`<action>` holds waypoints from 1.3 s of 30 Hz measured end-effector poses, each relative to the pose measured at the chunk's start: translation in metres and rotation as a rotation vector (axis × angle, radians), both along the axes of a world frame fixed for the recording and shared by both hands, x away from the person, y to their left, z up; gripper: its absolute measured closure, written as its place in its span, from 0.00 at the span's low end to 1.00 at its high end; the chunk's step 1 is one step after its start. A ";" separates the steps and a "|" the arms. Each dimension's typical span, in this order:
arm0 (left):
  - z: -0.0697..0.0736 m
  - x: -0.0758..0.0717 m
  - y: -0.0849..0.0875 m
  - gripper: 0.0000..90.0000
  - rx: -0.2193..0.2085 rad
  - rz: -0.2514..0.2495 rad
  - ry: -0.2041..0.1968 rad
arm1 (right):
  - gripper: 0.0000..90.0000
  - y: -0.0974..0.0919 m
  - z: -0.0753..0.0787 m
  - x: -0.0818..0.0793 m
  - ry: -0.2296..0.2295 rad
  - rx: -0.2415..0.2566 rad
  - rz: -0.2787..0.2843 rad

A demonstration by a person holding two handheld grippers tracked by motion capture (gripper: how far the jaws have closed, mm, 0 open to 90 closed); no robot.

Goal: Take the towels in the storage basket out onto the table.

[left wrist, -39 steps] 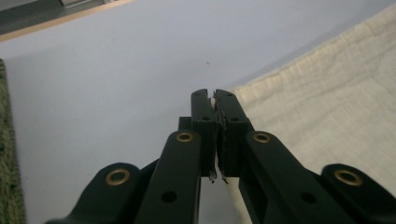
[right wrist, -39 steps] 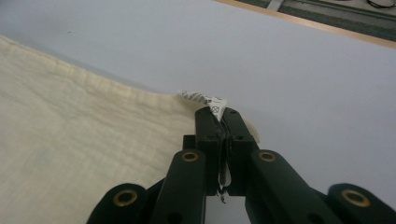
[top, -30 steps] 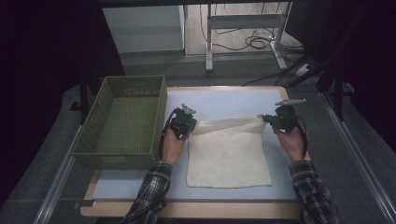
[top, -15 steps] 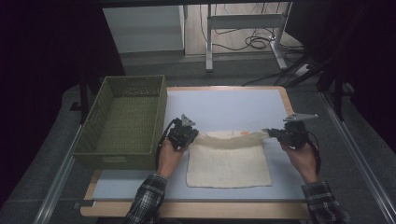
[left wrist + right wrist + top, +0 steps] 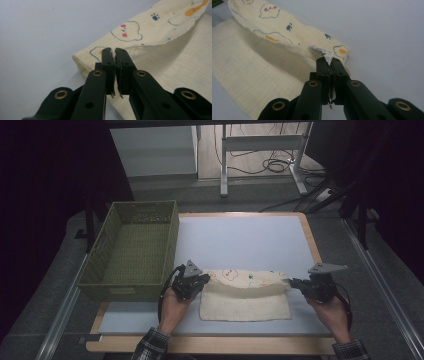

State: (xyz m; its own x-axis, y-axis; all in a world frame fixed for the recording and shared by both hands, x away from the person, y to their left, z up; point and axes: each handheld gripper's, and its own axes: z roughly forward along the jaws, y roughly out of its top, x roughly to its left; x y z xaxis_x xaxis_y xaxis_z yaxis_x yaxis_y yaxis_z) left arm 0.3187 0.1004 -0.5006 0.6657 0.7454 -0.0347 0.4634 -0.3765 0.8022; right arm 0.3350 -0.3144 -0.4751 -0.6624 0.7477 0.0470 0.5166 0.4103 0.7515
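Dim room, pale tabletop (image 5: 250, 240) near its front edge: both grippers, left (image 5: 192, 281) and right (image 5: 305, 286), clench corners of the cloth (image 5: 245, 295). Uneven pulling could skew the fold, or a thin corner might slip free.

Cloth (image 5: 245, 295) on table (image 5: 250, 235), basket (image 5: 132, 250) left of it
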 end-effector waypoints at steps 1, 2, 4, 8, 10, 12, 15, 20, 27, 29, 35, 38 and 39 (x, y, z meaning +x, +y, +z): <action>0.000 -0.004 0.001 0.96 -0.005 -0.006 0.000 | 0.96 0.000 -0.001 -0.004 0.004 -0.002 0.003; 0.000 -0.004 0.001 0.96 -0.005 -0.006 0.000 | 0.96 0.000 -0.001 -0.004 0.004 -0.002 0.003; -0.002 -0.013 0.004 0.96 -0.015 -0.018 -0.004 | 0.96 -0.001 -0.004 -0.010 0.008 0.000 0.010; -0.006 -0.025 0.006 0.96 -0.022 -0.034 -0.002 | 0.96 -0.001 -0.011 -0.024 0.020 0.000 0.030; -0.010 -0.033 0.008 0.96 -0.024 -0.050 0.004 | 0.96 -0.001 -0.014 -0.032 0.023 -0.001 0.038; -0.011 -0.037 0.008 0.96 -0.027 -0.056 0.006 | 0.96 -0.001 -0.015 -0.035 0.023 -0.001 0.041; -0.015 -0.044 0.009 0.96 -0.025 -0.072 0.014 | 0.96 -0.003 -0.017 -0.044 0.023 -0.005 0.046; -0.020 -0.055 0.010 0.95 -0.023 -0.097 0.024 | 0.96 -0.002 -0.025 -0.056 0.033 -0.006 0.063; -0.026 -0.065 0.013 0.96 -0.037 -0.112 0.039 | 0.96 -0.002 -0.032 -0.062 0.047 -0.005 0.066; -0.027 -0.066 0.013 0.96 -0.035 -0.112 0.040 | 0.96 -0.002 -0.032 -0.063 0.049 0.001 0.063; -0.028 -0.070 0.020 0.95 -0.071 -0.117 0.055 | 0.96 -0.005 -0.026 -0.068 0.030 0.017 0.068; -0.030 -0.072 0.020 0.87 -0.059 -0.126 0.071 | 0.94 -0.006 -0.029 -0.070 0.055 0.013 0.071; -0.031 -0.074 0.021 0.82 -0.061 -0.127 0.069 | 0.92 -0.006 -0.031 -0.071 0.062 0.004 0.075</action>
